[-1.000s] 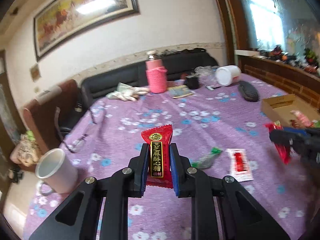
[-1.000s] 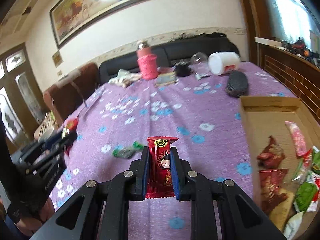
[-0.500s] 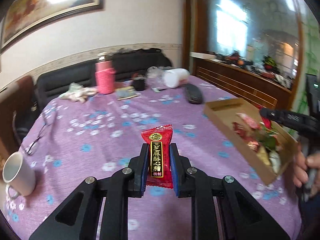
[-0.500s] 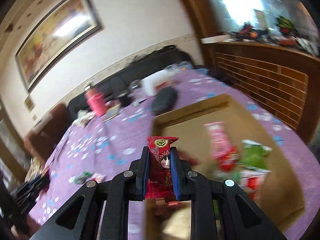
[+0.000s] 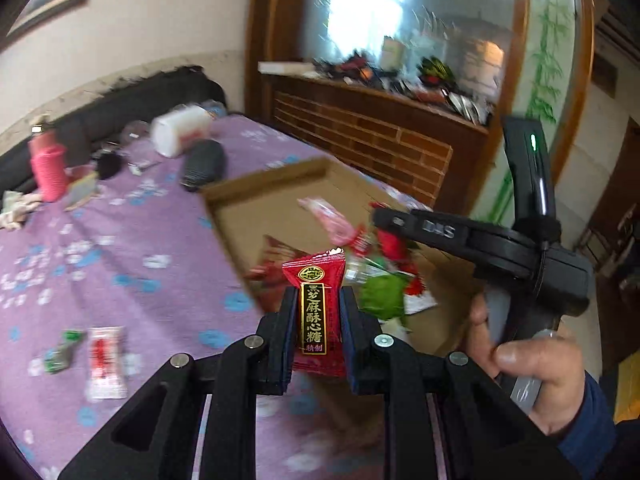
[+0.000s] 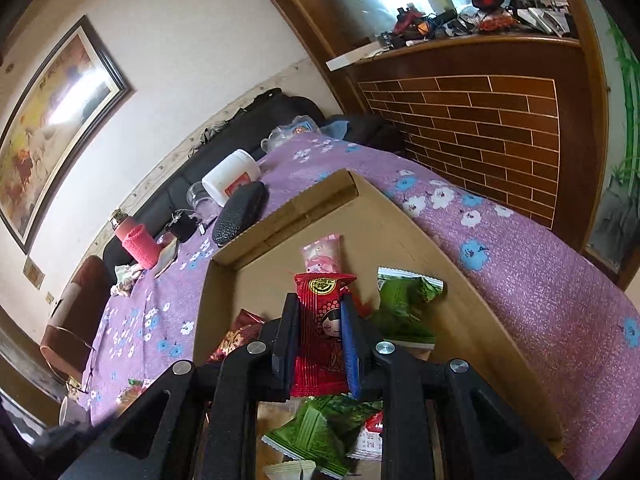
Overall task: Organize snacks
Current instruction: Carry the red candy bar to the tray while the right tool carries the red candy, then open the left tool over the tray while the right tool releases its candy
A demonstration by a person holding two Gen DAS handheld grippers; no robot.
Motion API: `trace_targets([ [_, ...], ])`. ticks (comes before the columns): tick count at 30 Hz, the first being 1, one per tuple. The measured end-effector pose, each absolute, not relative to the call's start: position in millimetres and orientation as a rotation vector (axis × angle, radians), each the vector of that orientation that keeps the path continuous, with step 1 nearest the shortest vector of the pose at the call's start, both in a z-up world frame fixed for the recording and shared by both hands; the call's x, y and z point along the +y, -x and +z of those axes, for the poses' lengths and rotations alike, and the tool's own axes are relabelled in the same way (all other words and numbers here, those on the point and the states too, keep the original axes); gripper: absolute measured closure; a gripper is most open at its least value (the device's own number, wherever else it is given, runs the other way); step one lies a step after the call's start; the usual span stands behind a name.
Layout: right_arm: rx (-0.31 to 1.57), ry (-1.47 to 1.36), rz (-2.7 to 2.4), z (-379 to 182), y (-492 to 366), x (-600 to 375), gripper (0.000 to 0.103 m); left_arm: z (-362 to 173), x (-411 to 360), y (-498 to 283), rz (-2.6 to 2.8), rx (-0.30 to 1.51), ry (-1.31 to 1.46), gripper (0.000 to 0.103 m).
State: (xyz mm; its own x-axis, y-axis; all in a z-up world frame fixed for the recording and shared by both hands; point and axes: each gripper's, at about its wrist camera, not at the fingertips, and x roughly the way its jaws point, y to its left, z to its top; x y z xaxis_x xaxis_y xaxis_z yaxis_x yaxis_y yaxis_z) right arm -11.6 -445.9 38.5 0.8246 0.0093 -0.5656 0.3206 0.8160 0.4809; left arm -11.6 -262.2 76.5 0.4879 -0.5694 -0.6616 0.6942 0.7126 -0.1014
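Left claw (image 5: 313,330): closed on a red candy (image 5: 316,312) that stands upright between its blue pads, near the box's near-left edge.
Candy label: a gold round seal on top, then a black strip with gold Chinese characters running down it.
Right claw (image 6: 318,338): closed on a red packet (image 6: 322,334), also upright, held over the inside of the box.
Packet print: a gold round seal at the top and a cartoon face with black hair lower down.
Right claw from the left view (image 5: 390,240): it reaches in from the right above the box, a red wrapper at its tip; a hand (image 5: 528,364) in a blue sleeve grips its handle, where a small green light glows.
Cardboard box (image 6: 280,216): open and shallow, on the right part of the table.
Box contents: a pink packet (image 6: 324,254) at the back, two green packets (image 6: 406,300), one more red packet (image 6: 236,334) at the left, and others hidden below the claw.
Tablecloth (image 5: 120,240): purple with white and blue flowers.
Loose on the cloth: one white-and-red sachet (image 5: 105,360) and one small green candy (image 5: 60,354) just beside it, well apart from the box.
Beyond the box: a black case (image 6: 240,212) just past its far wall, a white jar (image 6: 232,182) on its side, a pink flask (image 6: 138,244).
In the way: nothing stands between either claw and the box.
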Motion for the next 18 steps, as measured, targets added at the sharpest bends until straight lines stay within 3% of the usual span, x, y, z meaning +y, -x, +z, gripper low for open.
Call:
trace_targets([
  [18,0.656,-0.613,-0.179,27,3,-447,0.081,44,-300,9,-0.785,0.814,-0.211,0.084],
])
